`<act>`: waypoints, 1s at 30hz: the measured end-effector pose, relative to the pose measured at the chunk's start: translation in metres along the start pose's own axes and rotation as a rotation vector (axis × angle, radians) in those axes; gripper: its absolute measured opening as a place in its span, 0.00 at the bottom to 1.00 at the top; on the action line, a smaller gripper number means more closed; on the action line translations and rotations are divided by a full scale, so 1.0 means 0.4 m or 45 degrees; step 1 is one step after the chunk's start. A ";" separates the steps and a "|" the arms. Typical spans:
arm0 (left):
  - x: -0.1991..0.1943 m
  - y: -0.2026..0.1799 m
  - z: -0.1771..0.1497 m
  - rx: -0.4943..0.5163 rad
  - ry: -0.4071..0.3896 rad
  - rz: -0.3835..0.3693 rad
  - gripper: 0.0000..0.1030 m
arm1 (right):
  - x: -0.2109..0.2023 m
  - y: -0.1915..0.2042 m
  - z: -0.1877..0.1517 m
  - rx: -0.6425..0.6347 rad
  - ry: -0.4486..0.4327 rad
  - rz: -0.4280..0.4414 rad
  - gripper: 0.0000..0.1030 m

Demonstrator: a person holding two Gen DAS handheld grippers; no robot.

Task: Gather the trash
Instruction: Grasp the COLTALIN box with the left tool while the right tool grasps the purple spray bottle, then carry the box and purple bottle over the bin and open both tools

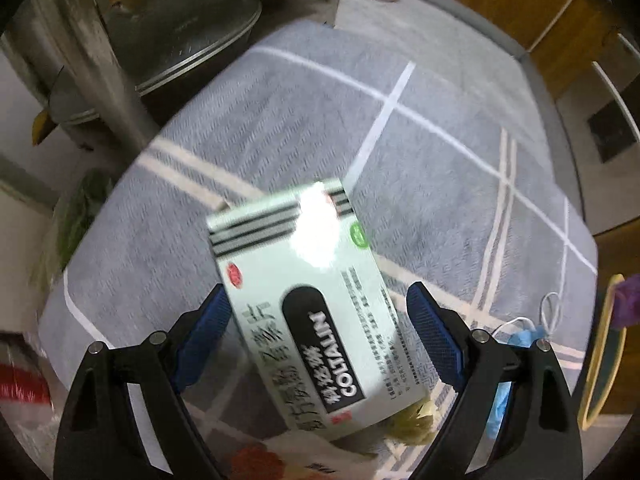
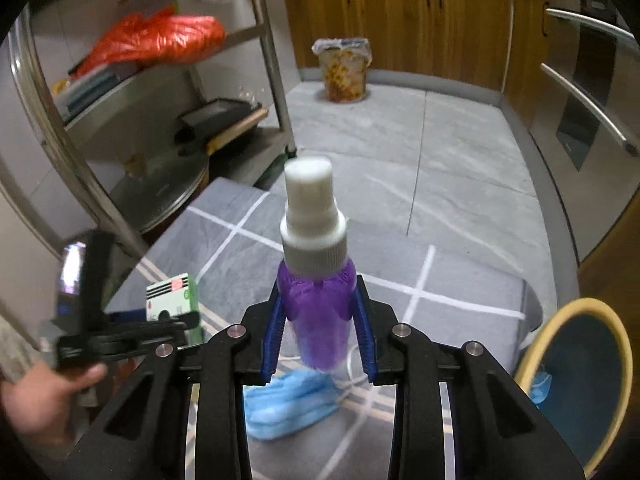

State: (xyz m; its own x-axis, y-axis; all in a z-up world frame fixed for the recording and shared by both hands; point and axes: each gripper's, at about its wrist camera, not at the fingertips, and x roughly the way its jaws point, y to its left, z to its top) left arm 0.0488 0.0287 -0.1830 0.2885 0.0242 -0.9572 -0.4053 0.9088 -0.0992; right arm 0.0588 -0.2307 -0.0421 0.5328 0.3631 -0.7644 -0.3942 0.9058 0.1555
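- Dim, cool indoor light in both views.
- A white glare patch burns out the medicine box (image 1: 308, 300) top, ahead of the left tongs.
- Motion blur smears the box print and mat (image 1: 440, 120) lines.
- Fisheye bends edges; corners fall black.

A grey checked mat (image 2: 460, 280) lies beside a metal shelf rack (image 2: 264, 40) and wooden cabinets (image 2: 400, 20).
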 end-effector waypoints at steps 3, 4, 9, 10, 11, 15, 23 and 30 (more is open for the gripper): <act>0.007 -0.032 -0.005 0.022 -0.010 0.035 0.85 | -0.033 -0.015 -0.009 0.011 -0.026 0.004 0.32; 0.011 -0.042 -0.007 0.036 -0.017 0.057 0.85 | -0.044 -0.019 -0.012 0.008 -0.034 0.003 0.32; 0.015 -0.075 -0.018 0.118 -0.057 0.132 0.75 | -0.080 -0.028 -0.019 -0.001 -0.070 0.002 0.32; 0.014 -0.081 -0.016 0.135 -0.059 0.101 0.75 | -0.084 -0.034 -0.018 0.005 -0.077 -0.001 0.32; 0.014 -0.087 -0.013 0.155 -0.060 0.082 0.74 | -0.087 -0.036 -0.018 0.009 -0.082 -0.003 0.32; -0.015 -0.103 0.003 0.206 -0.121 0.001 0.73 | -0.099 -0.042 -0.011 0.019 -0.109 0.002 0.32; -0.142 -0.200 -0.001 0.442 -0.335 -0.096 0.73 | -0.141 -0.049 0.001 0.057 -0.148 -0.029 0.32; -0.254 -0.320 -0.027 0.719 -0.534 -0.209 0.73 | -0.230 -0.128 -0.017 0.203 -0.189 -0.174 0.32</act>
State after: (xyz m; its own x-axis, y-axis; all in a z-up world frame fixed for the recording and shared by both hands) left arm 0.0623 -0.0946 -0.0761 0.6617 -0.0762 -0.7459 0.1495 0.9883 0.0317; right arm 0.0249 -0.3121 0.0160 0.6820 0.2522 -0.6865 -0.1940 0.9674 0.1627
